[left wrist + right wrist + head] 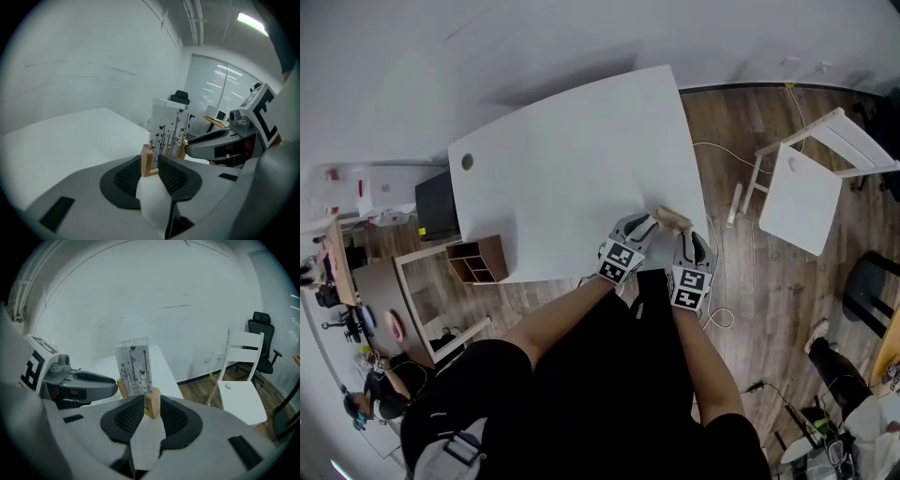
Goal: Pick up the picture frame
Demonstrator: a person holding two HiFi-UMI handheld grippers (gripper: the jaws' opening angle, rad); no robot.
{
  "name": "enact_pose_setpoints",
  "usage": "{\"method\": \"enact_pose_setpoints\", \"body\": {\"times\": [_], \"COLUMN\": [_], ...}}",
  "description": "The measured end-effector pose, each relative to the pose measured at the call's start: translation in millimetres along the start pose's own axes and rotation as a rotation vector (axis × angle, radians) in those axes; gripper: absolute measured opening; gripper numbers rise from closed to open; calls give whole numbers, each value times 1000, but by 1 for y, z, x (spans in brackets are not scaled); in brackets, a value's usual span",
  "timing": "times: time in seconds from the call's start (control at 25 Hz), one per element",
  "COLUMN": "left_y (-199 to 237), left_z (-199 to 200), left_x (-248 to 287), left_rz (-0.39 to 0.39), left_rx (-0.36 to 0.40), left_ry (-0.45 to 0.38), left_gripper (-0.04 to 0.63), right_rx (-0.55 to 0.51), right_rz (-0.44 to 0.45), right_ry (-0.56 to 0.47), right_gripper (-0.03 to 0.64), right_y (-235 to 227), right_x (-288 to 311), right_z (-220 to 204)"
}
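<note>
One picture frame (673,219), two tongs, one surface (572,169).
Its wooden base is clamped at opposite ends by left tongs (151,165) and right tongs (151,408).

picture frame (166,133) foot part hidden, between jaws

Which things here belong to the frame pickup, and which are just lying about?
In the job: picture frame; left gripper and right gripper, each shut on one end of it.
Lying about: white table, white chair, wooden cubby box, black office chair.
</note>
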State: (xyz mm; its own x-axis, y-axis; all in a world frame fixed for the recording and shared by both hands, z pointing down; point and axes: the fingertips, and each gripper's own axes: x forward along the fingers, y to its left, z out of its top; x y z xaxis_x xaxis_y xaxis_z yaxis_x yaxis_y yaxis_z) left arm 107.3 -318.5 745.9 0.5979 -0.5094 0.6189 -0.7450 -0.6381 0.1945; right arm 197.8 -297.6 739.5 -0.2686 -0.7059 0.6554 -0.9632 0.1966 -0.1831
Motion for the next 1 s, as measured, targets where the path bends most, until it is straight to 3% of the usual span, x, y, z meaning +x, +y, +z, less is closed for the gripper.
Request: {"method": "enact_pose_setpoints", "body": {"times": [0.56,0.84,1.0], "left_y": [2,0,-2], "left_z": [3,4,14], "left_x": [17,16,7], "left_rz": [-40,-22,6], "left_rx": [7,-7,22], "left_ry": [-12,-28,-61], "left_gripper": [83,74,74], "right_rx": [-42,-52,-51], "right_rz": [17,18,24], "right_ry": [-10,-18,-32], "right_gripper": [95,92,87], "right_y": [-2,-4,-3], "right_x": [15,14,7], "right_z": [3,4,9]}}
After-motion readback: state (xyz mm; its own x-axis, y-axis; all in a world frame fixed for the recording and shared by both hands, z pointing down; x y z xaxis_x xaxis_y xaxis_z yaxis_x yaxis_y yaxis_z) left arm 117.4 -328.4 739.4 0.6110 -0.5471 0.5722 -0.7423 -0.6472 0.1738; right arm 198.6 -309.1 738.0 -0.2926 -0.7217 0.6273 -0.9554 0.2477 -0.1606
